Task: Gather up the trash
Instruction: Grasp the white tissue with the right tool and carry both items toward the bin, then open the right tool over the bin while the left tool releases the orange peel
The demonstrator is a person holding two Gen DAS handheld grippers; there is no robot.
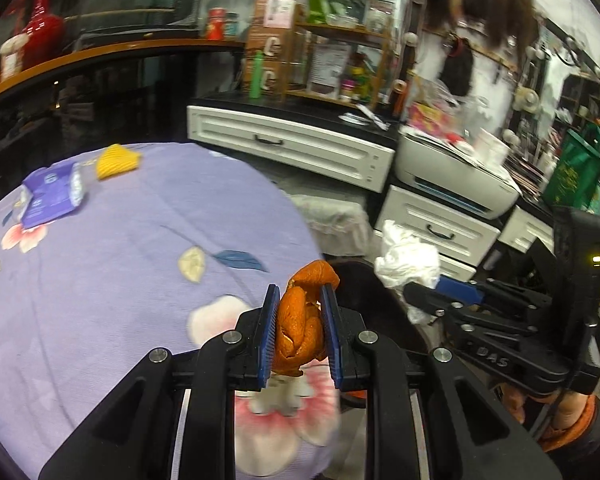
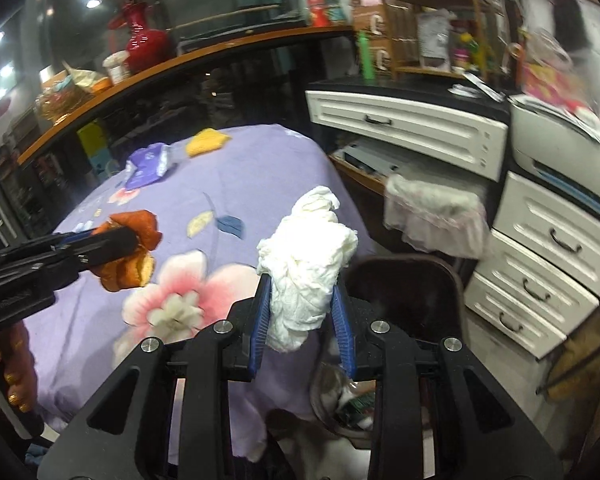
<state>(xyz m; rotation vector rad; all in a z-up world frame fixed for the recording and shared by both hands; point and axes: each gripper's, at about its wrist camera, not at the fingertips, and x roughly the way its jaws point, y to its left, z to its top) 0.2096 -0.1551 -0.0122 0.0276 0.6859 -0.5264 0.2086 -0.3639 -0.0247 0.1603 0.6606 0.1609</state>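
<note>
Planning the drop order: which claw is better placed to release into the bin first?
Right, probably. The right claw, shut on the crumpled tissue, sits just off the table edge, with the bin showing directly below it. The left claw, holding the orange peel, is over the purple tablecloth.

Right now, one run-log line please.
left gripper: shut on orange peel | right gripper: shut on crumpled white tissue | both off purple floral tablecloth

Dim indoor light, fisheye warp, motion blur

2 close wrist views, shared purple tablecloth (image 1: 120, 240)
</note>
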